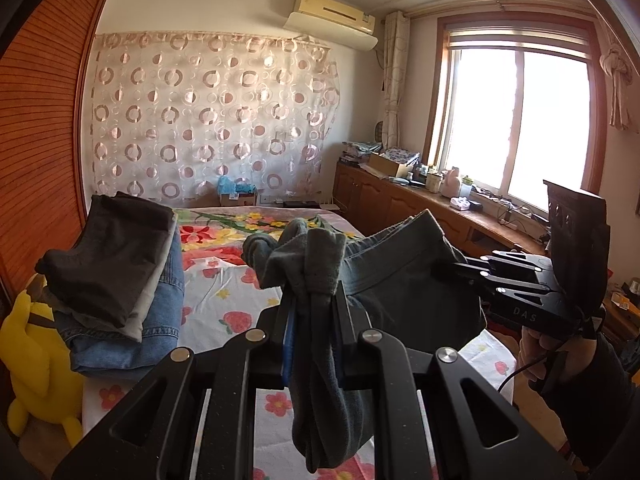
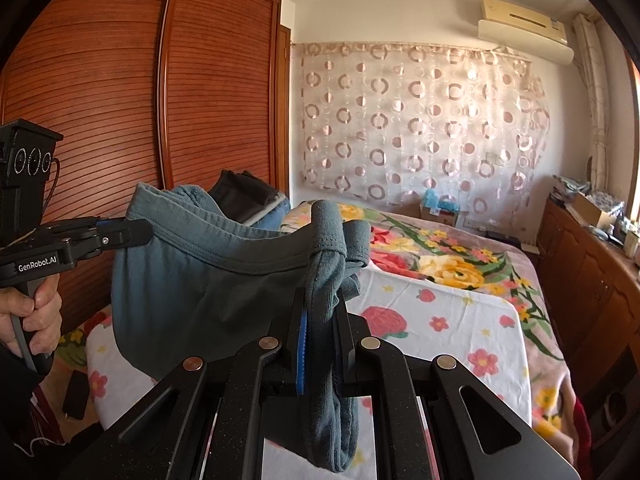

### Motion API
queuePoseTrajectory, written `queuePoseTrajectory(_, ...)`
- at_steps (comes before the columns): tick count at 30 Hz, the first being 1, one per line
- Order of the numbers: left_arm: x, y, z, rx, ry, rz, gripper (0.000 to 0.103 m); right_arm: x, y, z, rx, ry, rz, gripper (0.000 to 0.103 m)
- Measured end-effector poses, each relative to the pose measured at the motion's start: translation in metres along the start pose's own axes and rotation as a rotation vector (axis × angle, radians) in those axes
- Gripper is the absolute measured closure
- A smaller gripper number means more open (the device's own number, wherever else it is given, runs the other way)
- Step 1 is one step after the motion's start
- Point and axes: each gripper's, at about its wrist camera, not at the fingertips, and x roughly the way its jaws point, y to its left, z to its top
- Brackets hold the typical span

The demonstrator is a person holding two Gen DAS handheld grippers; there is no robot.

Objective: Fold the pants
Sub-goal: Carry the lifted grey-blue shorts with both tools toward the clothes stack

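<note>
The grey-green pants (image 1: 404, 280), soft knit with a stitched elastic waistband, hang in the air above the bed (image 1: 224, 300), stretched between both claws. The left gripper (image 1: 310, 300) is clamped on a bunched wad of the waistband; the right gripper (image 2: 320, 312) is likewise closed on gathered fabric at the other end. On the bed's far left edge sits a stack of folded clothes (image 1: 120, 280), dark cloth over blue denim, beside a yellow plush toy (image 1: 32, 360).
</note>
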Motion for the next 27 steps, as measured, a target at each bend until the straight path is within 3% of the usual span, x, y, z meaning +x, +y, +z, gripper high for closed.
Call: queuePoseTrajectory(27, 0.023, 0.055, 0.044, -0.011, -0.028, 0.1, 0.087, 0.093, -0.04, 0.055, -0.093, -0.026, 0.103, 0.093)
